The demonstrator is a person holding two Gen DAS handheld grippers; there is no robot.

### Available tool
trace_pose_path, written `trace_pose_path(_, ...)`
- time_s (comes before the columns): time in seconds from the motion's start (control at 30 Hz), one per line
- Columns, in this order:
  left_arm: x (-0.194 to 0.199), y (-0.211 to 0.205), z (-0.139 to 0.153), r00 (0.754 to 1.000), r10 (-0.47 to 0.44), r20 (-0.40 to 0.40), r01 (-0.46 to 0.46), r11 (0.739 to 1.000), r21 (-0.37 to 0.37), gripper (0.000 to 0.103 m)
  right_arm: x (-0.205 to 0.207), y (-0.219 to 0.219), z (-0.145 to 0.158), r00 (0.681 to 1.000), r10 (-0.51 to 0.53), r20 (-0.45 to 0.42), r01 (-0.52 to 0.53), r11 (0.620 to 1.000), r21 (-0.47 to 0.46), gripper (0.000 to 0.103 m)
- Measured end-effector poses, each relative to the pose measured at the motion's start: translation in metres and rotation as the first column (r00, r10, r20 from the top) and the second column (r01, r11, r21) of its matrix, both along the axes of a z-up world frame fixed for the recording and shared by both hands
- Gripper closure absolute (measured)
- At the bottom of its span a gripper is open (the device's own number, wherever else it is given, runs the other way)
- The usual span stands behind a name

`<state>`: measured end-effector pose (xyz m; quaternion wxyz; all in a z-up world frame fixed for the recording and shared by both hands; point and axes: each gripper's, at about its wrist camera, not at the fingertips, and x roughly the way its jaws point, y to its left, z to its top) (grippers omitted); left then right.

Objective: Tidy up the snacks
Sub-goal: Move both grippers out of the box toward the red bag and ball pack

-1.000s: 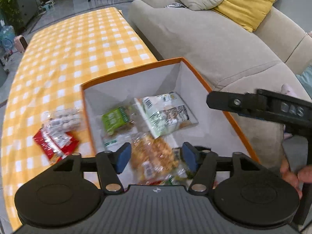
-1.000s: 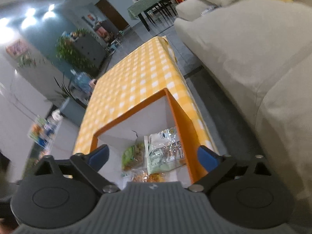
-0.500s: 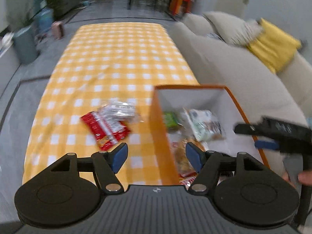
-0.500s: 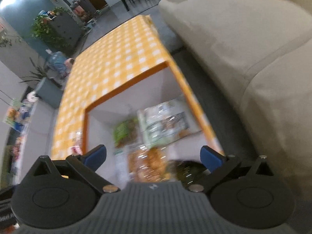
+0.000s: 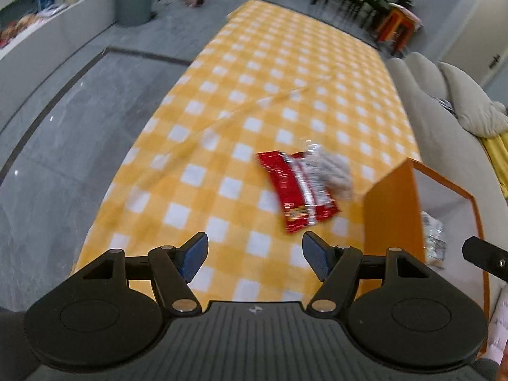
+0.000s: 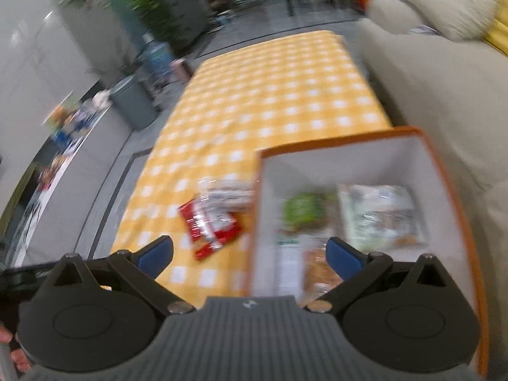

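Room: living room with grey tiled floor, a beige fabric sofa [image 5: 444,120] along one side, and a low counter under a yellow-and-white checked cloth [image 5: 270,73]
Box: orange cardboard box with white inside [image 6: 444,171] stood at the counter's near corner by the sofa; a green packet [image 6: 304,211] and a pale printed bag [image 6: 377,216] lay in it
Loose snacks: a red foil snack packet [image 5: 295,187] lay flat on the cloth just beside the box's outer wall, a clear crinkled wrapper of pale pieces [image 5: 330,166] overlapping its far end
Left gripper [image 5: 254,255]: jaws stood wide and empty, short of the red packet
Right gripper [image 6: 249,252]: jaws wide, nothing between them, straddling the box's near wall
Step, as judged: fetching the red packet with the left
Doing it well: come down over the packet's free near end, clear of the wrapper, pinch the foil edge, lift before crossing the box wall
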<state>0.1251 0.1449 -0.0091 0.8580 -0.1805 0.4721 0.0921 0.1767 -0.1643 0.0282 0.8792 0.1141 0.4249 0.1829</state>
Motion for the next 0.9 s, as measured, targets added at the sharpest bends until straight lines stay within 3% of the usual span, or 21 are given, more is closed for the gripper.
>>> trace_pose_path(0.17,0.005,0.020,-0.011,0.999,0.035,-0.033,-0.035,0.999,0.004,0.023,0.011,0.059,-0.009,0.995,0.100,0.000,-0.100,0.995,-0.020,0.003)
trace_pose_path(0.27,0.003,0.031,-0.020,0.998,0.049,-0.048,-0.051,0.998,-0.034,0.023,0.026,0.086,-0.014,0.989,0.146,0.005,-0.146,0.988,-0.045,0.003)
trace_pose_path(0.37,0.008,0.041,-0.034,0.994,0.044,-0.096,-0.051,0.996,-0.079,0.023,0.052,0.102,-0.018,0.970,0.240,0.019,-0.239,0.969,-0.067,0.003)
trace_pose_path(0.43,0.013,0.047,-0.040,0.992,0.039,-0.122,-0.053,0.992,-0.115,0.023,0.073,0.113,-0.022,0.944,0.329,0.004,-0.326,0.936,-0.132,0.005)
trace_pose_path(0.5,0.018,0.052,-0.044,0.990,0.039,-0.133,-0.057,0.990,-0.131,0.023,0.096,0.127,-0.025,0.897,0.439,-0.044,-0.437,0.870,-0.227,0.013)
trace_pose_path(0.6,0.024,0.057,-0.045,0.989,0.040,-0.141,-0.059,0.989,-0.134,0.023,0.129,0.141,-0.035,0.817,0.556,-0.154,-0.572,0.746,-0.342,0.012)
trace_pose_path(0.7,0.032,0.058,-0.048,0.989,0.022,-0.145,-0.042,0.990,-0.136,0.023,0.145,0.158,-0.045,0.672,0.705,-0.225,-0.713,0.534,-0.454,0.005)
trace_pose_path(0.77,0.034,0.059,-0.053,0.988,0.020,-0.155,-0.042,0.990,-0.137,0.023,0.151,0.167,-0.051,0.555,0.792,-0.254,-0.782,0.394,-0.483,0.005)
trace_pose_path(0.8,0.036,0.059,-0.055,0.987,0.019,-0.161,-0.041,0.990,-0.136,0.023,0.156,0.170,-0.054,0.516,0.810,-0.279,-0.805,0.347,-0.482,0.005)
trace_pose_path(0.9,0.041,0.055,-0.062,0.982,0.008,-0.187,-0.030,0.993,-0.113,0.023,0.174,0.181,-0.066,0.458,0.819,-0.346,-0.851,0.292,-0.436,0.005)
